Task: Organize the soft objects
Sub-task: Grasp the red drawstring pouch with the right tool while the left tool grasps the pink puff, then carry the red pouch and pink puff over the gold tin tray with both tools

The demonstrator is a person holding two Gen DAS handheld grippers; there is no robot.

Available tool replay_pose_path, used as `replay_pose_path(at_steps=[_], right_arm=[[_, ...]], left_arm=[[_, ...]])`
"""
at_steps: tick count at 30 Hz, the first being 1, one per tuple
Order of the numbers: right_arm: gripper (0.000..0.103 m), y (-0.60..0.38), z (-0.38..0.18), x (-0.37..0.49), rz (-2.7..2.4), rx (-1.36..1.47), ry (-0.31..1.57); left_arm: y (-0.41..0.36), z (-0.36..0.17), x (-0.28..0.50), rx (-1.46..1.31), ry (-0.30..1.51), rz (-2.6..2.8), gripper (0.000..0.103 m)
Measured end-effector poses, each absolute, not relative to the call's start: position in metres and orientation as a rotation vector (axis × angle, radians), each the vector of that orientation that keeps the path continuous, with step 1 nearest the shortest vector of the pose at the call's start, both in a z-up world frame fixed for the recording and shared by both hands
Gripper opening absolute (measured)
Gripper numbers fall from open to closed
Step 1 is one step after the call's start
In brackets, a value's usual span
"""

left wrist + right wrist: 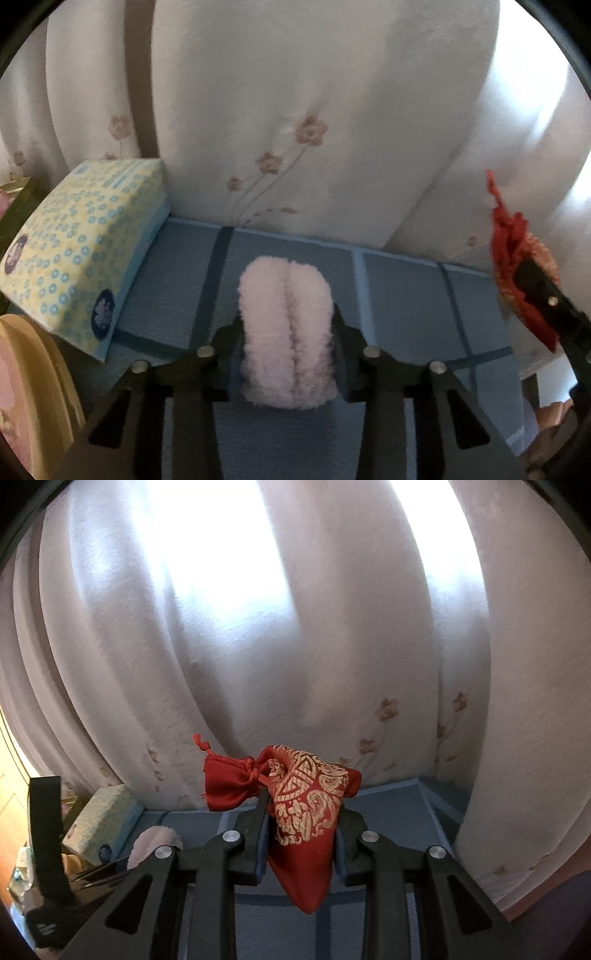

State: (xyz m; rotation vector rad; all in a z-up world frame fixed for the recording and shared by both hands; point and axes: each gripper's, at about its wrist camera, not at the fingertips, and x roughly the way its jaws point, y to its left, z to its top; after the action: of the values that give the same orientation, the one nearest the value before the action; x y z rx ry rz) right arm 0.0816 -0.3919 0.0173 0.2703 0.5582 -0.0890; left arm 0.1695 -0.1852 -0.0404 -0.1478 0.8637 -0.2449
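A: Between the fingers of the left claw, a fluffy pink sock is pinched on both sides; it lies on the blue checked surface.

B: And beside it?

A: A tissue pack, yellow with blue dots, is seen to its left, against the white flowered curtain.

B: What is carried by the right claw?

A: A red pouch with a gold pattern is clamped between its pressed fingers and is held clear above the surface. Its drawstring neck is turned to the left.

B: Are the two close?

A: The pouch is seen at the right edge of the left view, apart from the sock.
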Motion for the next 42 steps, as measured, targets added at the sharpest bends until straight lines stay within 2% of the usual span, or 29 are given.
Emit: replay_pose_path(at_steps=[10,16,34,42], right_arm=[[0.03,-0.378,0.025,0.068,-0.207,0.172,0.454],[0.03,-0.359,0.023,0.065,-0.251,0.073,0.444],[0.03,-0.318,0.017,0.044,-0.285,0.072,0.422],[0.03,-0.329,0.02,0.026,-0.298,0.093,0.406]], left_arm=[[-0.202,-0.001,0.124,-0.001,0.59,-0.28,0.034],[-0.212,0.009,0.102,0.082,0.494,-0.285,0.034],[-0.197,0.0,0.073,0.084,0.438,-0.279,0.034],[-0.183,0.003,0.055,0.07,0.422,-0.274,0.034]])
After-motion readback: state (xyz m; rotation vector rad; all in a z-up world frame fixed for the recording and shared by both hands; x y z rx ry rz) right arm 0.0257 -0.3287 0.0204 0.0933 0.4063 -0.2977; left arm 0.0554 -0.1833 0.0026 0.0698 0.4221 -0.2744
